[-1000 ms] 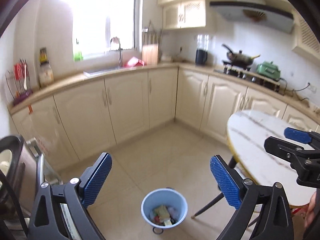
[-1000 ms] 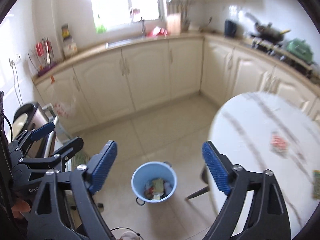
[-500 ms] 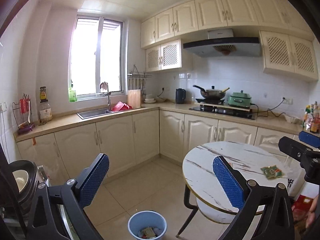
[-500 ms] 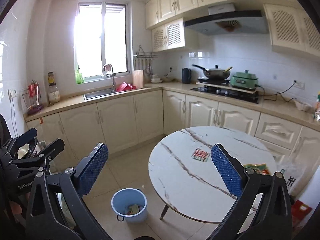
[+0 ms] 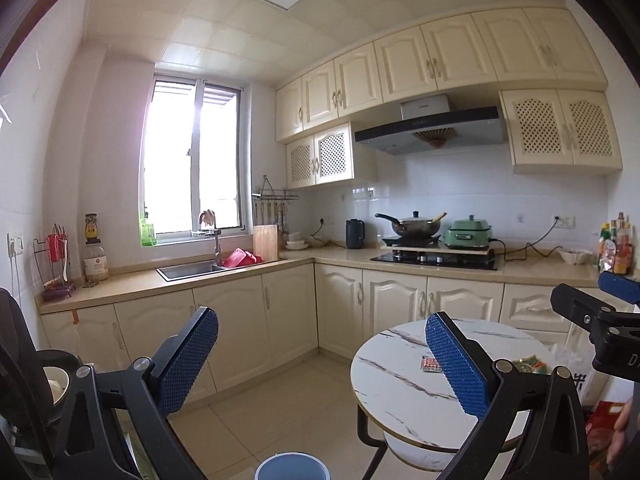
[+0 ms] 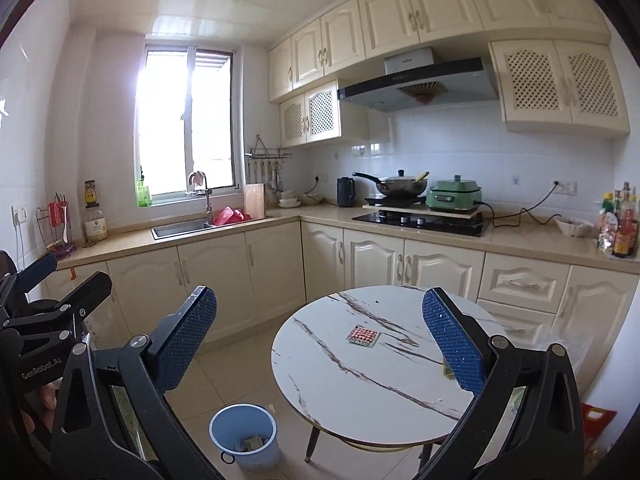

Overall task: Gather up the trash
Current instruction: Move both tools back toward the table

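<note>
Red-and-white patterned wrapper [image 6: 362, 336] is seen lying flat near the middle of the round marble-top table [image 6: 360, 392], nothing touching it. A second, green-printed wrapper [image 5: 530, 365] is seen nearer the table's right edge; in the right wrist view it is mostly hidden behind the right gripper's finger. The blue bin [image 6: 243, 436] is placed on the floor just beside the table's left side, with some scraps already visible inside.

Right gripper [image 6: 320, 344]: jaws spread wide, nothing held, raised above and short of the table. Left gripper [image 5: 322, 364]: also spread wide and empty, held to the left of the table, bin rim just visible below it.

Risks, as judged from here:
- Both wrappers are thin and lie flat on a smooth top. A pinch from above is likely to slide a wrapper rather than lift it; an edge would probably have to be caught.
- A pushed wrapper could be swept off the rim, the green one first, since it is closest to the edge.
- The green wrapper is occluded by the finger pad, so alignment on it would be partly blind.
- The bin mouth is small and low beside the table leg [image 6: 312, 440]; a light wrapper released from height could drift and miss.
- With both grippers close together over the table, a clash is possible.
</note>
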The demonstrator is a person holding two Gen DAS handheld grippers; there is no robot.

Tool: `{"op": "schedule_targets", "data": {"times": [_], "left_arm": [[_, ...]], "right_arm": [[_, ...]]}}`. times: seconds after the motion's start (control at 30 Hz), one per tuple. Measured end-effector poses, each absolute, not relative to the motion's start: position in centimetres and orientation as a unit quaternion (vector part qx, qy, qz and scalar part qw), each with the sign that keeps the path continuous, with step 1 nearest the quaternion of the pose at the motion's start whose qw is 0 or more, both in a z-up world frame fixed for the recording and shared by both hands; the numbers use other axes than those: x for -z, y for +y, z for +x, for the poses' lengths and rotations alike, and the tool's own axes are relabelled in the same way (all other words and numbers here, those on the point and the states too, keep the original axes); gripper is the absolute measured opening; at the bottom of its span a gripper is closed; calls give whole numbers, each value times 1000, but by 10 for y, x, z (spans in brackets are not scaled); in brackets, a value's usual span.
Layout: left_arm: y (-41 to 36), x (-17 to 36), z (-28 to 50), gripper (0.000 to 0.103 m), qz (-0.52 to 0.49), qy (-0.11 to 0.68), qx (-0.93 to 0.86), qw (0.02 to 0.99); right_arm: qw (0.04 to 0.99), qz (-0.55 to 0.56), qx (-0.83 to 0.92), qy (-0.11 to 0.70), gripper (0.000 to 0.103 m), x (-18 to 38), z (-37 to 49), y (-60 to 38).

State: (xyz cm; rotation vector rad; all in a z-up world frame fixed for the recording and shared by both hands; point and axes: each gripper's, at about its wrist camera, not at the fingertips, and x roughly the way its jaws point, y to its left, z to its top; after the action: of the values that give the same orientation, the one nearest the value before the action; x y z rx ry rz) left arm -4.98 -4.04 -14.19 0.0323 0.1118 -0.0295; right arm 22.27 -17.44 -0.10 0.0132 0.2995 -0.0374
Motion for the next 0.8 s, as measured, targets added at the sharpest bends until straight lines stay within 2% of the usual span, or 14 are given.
{"op": "schedule_targets", "data": {"times": [0.17, 0.5, 0.8], "left_arm": [[-36, 149, -38, 102, 9, 62, 14, 998], [-25, 143, 34, 102, -2, 91, 25, 996], [-34, 138, 142, 102, -8, 163, 42, 986]], "right_arm": [[988, 9, 24, 150, 103, 4, 224, -176], [985, 8, 36, 167, 103, 18, 236, -182], [970, 32, 77, 229, 103, 65, 280, -225]]}}
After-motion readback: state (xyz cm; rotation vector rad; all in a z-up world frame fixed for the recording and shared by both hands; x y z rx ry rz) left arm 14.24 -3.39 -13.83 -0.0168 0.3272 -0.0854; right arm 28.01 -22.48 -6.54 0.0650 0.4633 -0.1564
